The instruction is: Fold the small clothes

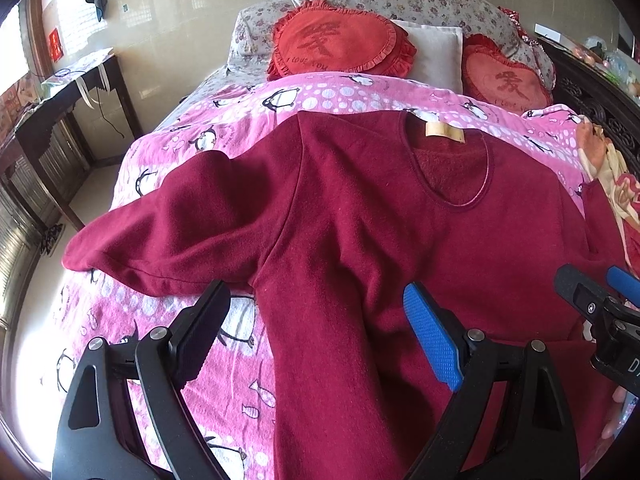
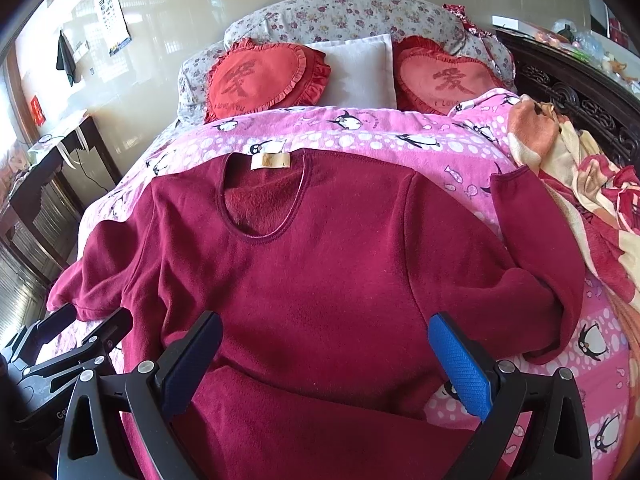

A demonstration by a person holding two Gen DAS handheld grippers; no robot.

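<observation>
Your left gripper (image 1: 316,316) hovers with fingers spread wide, grasping nothing, over the maroon sweater (image 2: 312,280), which lies flat, front up, on the pink penguin blanket (image 2: 360,128); your right gripper (image 2: 324,356) hangs equally released above its hem.

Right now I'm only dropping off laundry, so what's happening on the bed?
A person holds two tongs over a dark red top spread face up on the pink penguin blanket. The left tongs and the right tongs both hang open above its lower part, gripping nothing. Both sleeves lie out to the sides; no fold is made yet.
</observation>
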